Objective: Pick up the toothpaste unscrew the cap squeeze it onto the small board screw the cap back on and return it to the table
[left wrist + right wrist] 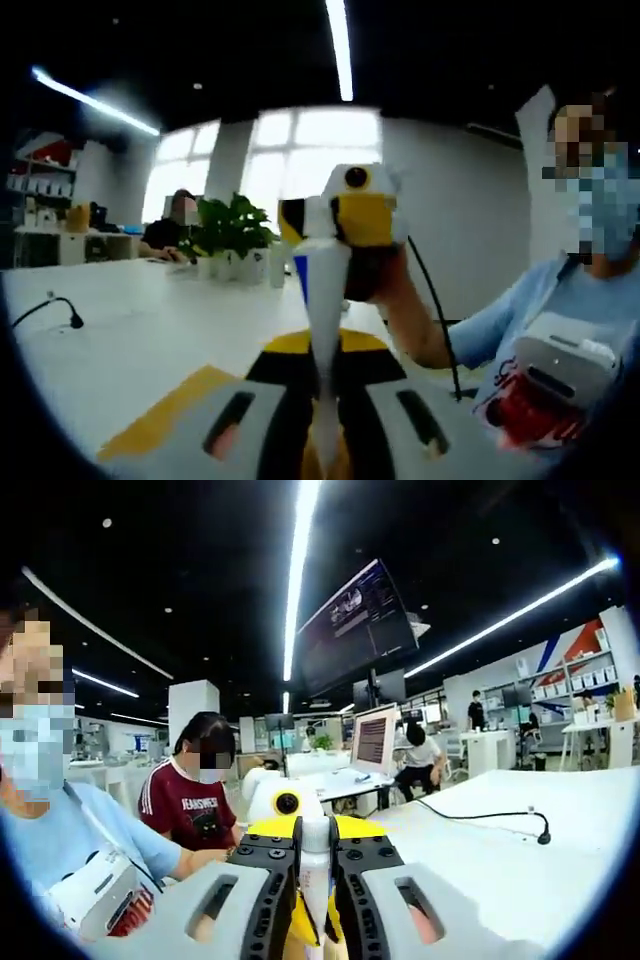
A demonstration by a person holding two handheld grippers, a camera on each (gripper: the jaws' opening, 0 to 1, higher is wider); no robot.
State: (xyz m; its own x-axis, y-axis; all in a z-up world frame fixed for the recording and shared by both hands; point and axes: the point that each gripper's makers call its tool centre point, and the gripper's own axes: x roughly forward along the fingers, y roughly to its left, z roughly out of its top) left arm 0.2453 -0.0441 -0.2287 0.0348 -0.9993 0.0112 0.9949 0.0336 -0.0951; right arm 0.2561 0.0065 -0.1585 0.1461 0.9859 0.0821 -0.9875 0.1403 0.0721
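A white toothpaste tube (326, 300) with a blue mark near its top stands upright in the air over the table. My left gripper (325, 425) is shut on the tube's flat lower end. At the tube's top, my right gripper (340, 235), yellow and white and held by a hand, clamps the cap end. In the right gripper view my right gripper (315, 885) is shut on the tube's white cap end (315, 852). Just beyond it shows the left gripper (285, 808). The cap itself is hidden between the jaws.
A white table (120, 350) spreads out to the left, with a black cable (62, 312) and potted plants (235, 232) at its far edge. A person in a light blue shirt (570, 300) holds the grippers. A cable (490, 816) crosses the table (530, 860); a screen (372, 740) and a seated person (195, 802) are behind.
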